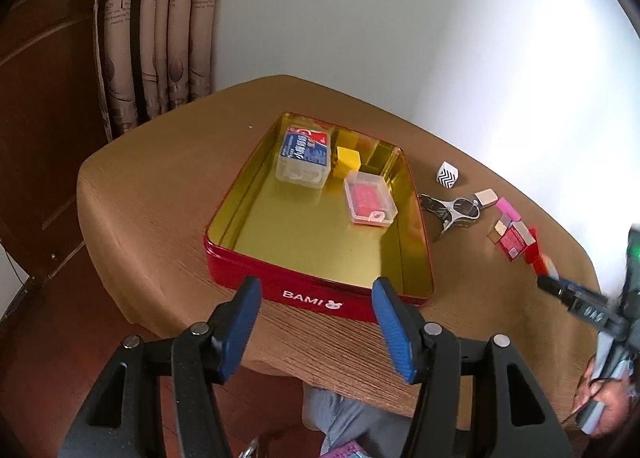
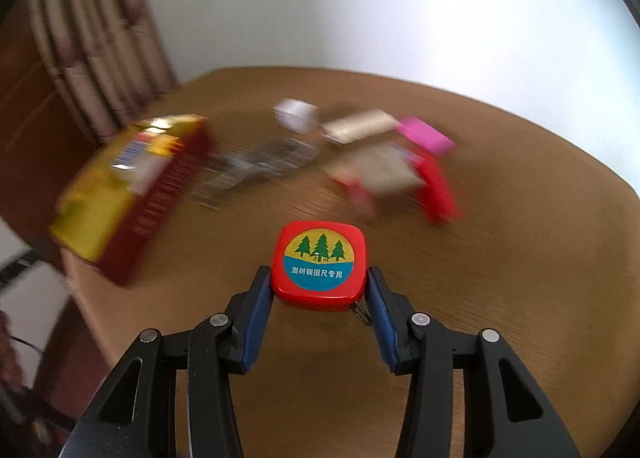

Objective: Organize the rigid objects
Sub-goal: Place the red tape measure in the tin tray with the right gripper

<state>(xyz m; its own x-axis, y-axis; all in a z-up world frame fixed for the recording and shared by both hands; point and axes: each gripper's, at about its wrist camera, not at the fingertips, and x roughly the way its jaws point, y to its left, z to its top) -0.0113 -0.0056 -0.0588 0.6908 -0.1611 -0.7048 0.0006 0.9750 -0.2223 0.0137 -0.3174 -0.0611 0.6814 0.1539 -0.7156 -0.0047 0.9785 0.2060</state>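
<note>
My right hand-held gripper (image 2: 320, 286) clamps the red tape measure (image 2: 319, 264) above the bench (image 2: 520, 278); the red tin (image 2: 120, 194) lies up-left. My left hand-held gripper (image 1: 316, 328), empty and parted, faces it.

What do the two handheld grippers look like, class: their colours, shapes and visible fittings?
The left gripper has black angular plastic arms with triangular cut-outs, round silver pivot pins and two blue ribbed pads. The right gripper is built the same: black linkages, silver pins, blue pads. Seen from the left wrist camera, its body carries white lettering and a green light.
</note>
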